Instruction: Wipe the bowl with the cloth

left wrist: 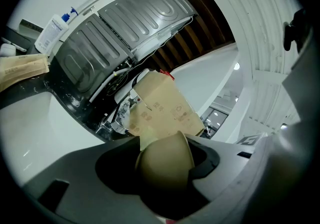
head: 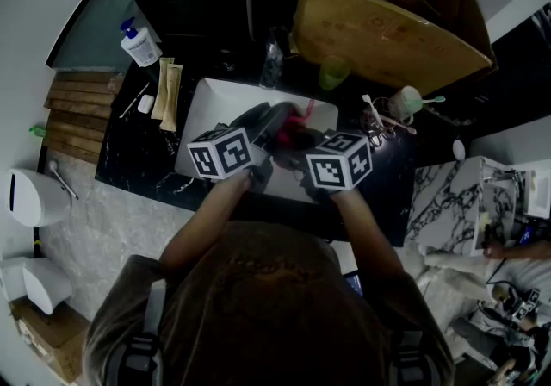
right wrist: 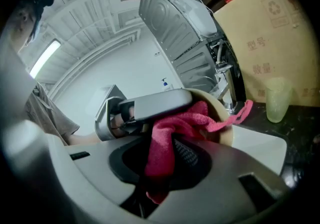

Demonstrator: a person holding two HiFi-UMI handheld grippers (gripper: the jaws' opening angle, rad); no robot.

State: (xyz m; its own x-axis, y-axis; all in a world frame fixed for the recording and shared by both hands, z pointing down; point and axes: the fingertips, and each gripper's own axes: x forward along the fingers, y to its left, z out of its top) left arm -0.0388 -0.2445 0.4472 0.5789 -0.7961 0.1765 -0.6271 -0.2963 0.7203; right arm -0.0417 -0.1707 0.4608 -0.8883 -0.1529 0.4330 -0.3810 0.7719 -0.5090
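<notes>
Bowl and cloth held together over the sink (head: pixel 213 100).

The left hand-held gripper (left wrist: pixel 165 180) has its jaws clamped on the rim of the tan bowl (left wrist: pixel 165 163), holding it tilted above the white sink set in the dark surface (head: pixel 138 156). The right hand-held gripper (right wrist: pixel 167 168) has its jaws closed on the pink cloth (right wrist: pixel 165 140), which is bunched and pressed inside the bowl, one strip hanging over the rim. A box (head: pixel 379 27) and a green cup (right wrist: pixel 277 99) stand behind the sink.
</notes>
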